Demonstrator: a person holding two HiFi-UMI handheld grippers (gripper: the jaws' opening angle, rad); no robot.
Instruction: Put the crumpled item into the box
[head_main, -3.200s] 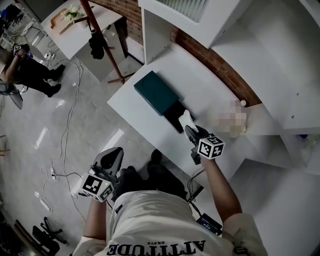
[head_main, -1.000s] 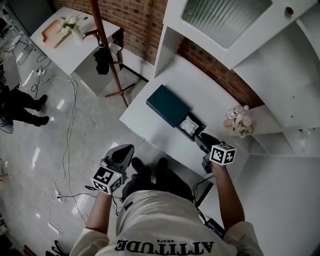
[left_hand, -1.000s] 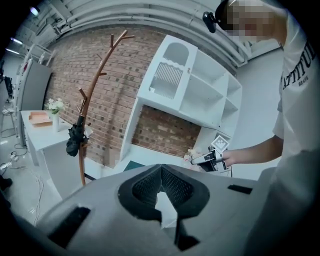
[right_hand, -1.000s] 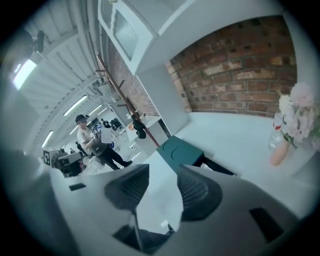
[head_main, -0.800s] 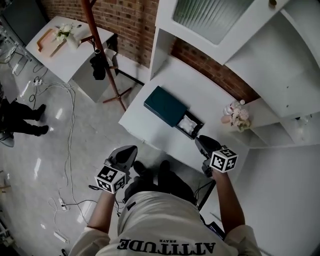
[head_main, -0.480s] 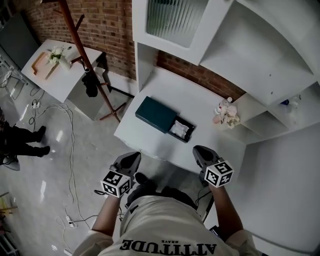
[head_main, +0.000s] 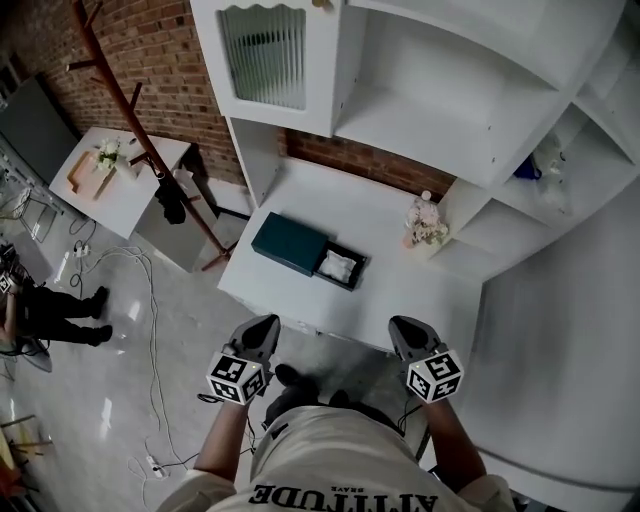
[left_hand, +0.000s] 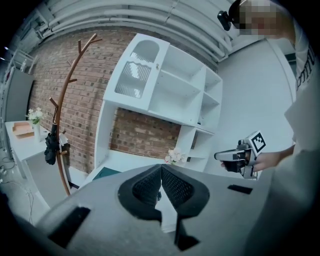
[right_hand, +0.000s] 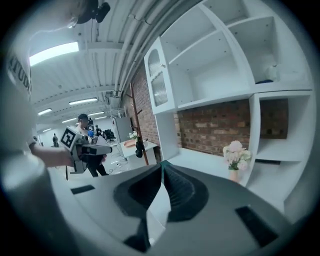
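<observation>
The white crumpled item (head_main: 338, 265) lies inside the open black box (head_main: 358, 262) on the white desk (head_main: 380, 215). The box's teal lid (head_main: 288, 243) rests against its left side. Both grippers hang in front of my body, short of the desk's front edge. My left gripper (head_main: 268, 323) is shut with nothing between its jaws (left_hand: 160, 175). The right gripper (head_main: 400, 326) is shut and empty too (right_hand: 162, 172). Each gripper shows in the other's view: the right gripper (left_hand: 225, 156) and the left gripper (right_hand: 102, 148).
A small vase of pale flowers (head_main: 425, 220) stands at the desk's back right, under white shelves (head_main: 450, 80). A wooden coat stand (head_main: 130, 140) and a side table (head_main: 110, 165) are to the left. Cables (head_main: 150, 330) trail over the floor, where a person (head_main: 50, 305) sits.
The right gripper let go of the crumpled item in the box, drew back from the desk and shut. I have backed away, so the desk looks smaller and farther off.
</observation>
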